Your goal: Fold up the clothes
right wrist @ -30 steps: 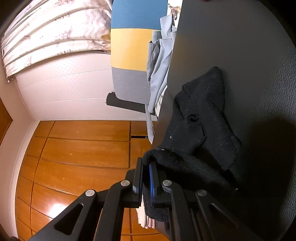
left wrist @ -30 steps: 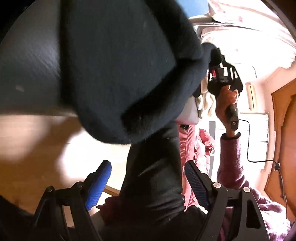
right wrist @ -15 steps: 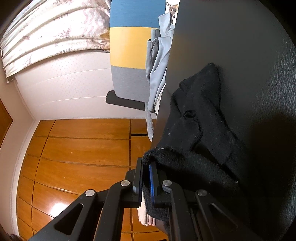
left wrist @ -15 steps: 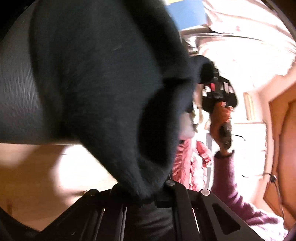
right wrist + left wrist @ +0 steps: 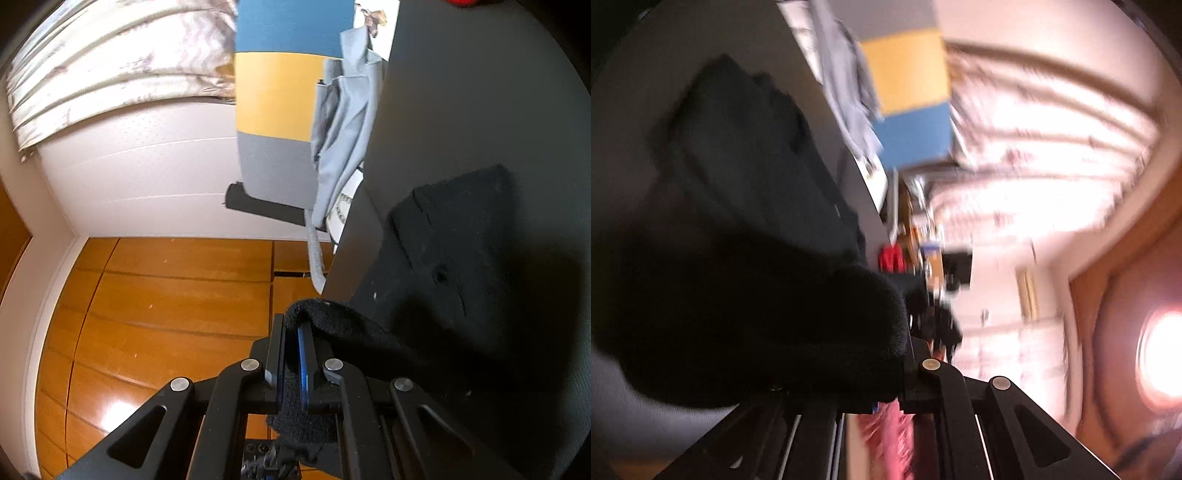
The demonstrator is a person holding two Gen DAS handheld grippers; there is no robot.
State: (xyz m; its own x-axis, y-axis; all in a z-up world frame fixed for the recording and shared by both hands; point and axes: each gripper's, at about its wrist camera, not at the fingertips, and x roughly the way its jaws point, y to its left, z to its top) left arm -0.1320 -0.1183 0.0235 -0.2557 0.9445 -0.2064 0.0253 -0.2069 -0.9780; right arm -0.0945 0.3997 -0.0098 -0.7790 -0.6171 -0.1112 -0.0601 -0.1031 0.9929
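On the dark table [image 5: 480,92] lies the black garment [image 5: 461,258], near edge lifted; right gripper [image 5: 291,354] fingers pinch its hem at table edge; left gripper [image 5: 886,387] buried in cloth, apparently pinching a thick fold, view blurred; grey-blue clothes [image 5: 343,129] hang behind.

A dark table [image 5: 480,110] carries the black garment [image 5: 461,266], which lies spread on it; a pale grey-blue cloth [image 5: 343,129] hangs at the table's edge beyond the garment.
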